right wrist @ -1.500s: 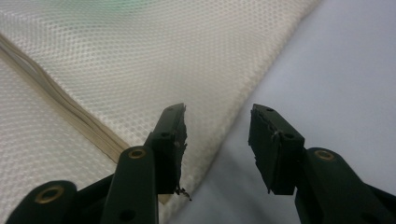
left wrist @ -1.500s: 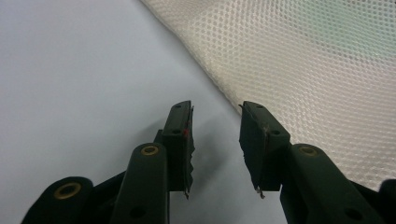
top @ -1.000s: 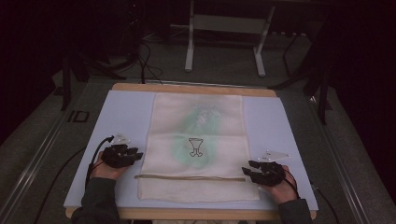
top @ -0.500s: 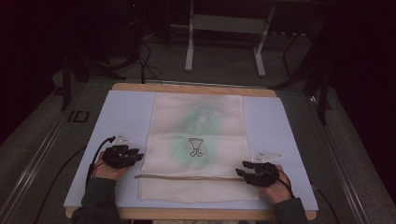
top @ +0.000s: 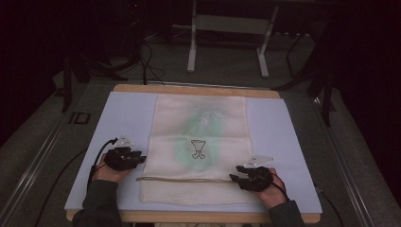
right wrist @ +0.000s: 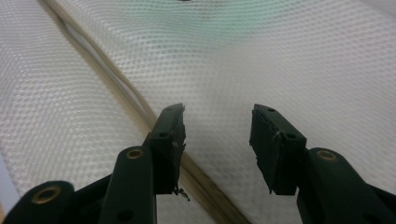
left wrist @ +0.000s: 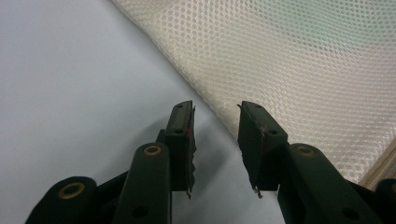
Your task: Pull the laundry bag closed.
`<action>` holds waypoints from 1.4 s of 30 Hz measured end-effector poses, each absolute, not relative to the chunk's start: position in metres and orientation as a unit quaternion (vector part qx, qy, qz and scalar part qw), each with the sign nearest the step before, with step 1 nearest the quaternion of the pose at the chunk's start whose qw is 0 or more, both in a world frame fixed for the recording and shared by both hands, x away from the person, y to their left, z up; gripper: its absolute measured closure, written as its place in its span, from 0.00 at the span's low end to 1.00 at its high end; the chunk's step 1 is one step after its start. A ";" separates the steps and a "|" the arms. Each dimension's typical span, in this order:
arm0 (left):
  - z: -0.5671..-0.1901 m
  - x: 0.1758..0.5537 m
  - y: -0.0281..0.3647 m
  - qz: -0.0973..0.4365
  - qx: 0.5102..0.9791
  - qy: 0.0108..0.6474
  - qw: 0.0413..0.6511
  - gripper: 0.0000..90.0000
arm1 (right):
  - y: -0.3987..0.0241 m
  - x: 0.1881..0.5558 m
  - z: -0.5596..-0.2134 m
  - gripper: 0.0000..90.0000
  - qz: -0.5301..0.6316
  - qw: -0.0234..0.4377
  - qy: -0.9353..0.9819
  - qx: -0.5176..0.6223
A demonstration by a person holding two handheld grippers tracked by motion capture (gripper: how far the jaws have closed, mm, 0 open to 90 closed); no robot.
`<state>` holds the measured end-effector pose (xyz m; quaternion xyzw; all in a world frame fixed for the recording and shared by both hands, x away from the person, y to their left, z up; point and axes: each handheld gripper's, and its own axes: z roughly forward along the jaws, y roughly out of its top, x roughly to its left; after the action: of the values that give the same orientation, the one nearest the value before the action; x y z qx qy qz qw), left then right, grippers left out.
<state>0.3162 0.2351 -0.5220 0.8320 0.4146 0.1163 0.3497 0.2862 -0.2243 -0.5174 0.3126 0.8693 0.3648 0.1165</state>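
A cream mesh bag (top: 198,142) lies flat on the pale mat, with a faint green print and a small dark figure in its middle. A tan cord (top: 184,178) runs across it near the front. My left gripper (top: 141,158) rests on the mat at the bag's left edge, open, its jaws pointing at the mesh edge (left wrist: 303,60) with nothing between them (left wrist: 215,109). My right gripper (top: 235,176) sits at the bag's right edge by the cord's end. It stands open over the mesh (right wrist: 280,56), its left jaw beside the cord (right wrist: 107,70).
The pale mat (top: 127,118) covers a wooden table (top: 198,89). Bare mat lies on both sides of the bag. Behind the table, a metal stand (top: 191,47) and loose cables (top: 146,61) sit on the dark floor.
My right gripper has slid left from the mat onto the bag's right edge, near the cord's end. The left gripper has stayed where it was.
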 end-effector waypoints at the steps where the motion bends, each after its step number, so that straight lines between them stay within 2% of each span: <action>1: -0.522 0.316 0.235 0.116 0.832 0.415 0.349 0.73 | -0.222 0.286 -0.518 0.61 0.364 0.116 0.871 0.310; 36: -0.523 0.315 0.235 0.105 0.835 0.408 0.353 0.74 | -0.152 0.286 -0.506 0.61 0.369 0.105 0.895 0.227; 42: -0.523 0.315 0.234 0.101 0.837 0.404 0.354 0.74 | -0.140 0.287 -0.504 0.64 0.367 0.099 0.900 0.214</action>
<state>0.3150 0.2344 -0.5231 0.8371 0.4041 0.1014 0.3545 0.2866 -0.1404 -0.5040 0.2145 0.8997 0.3673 0.0985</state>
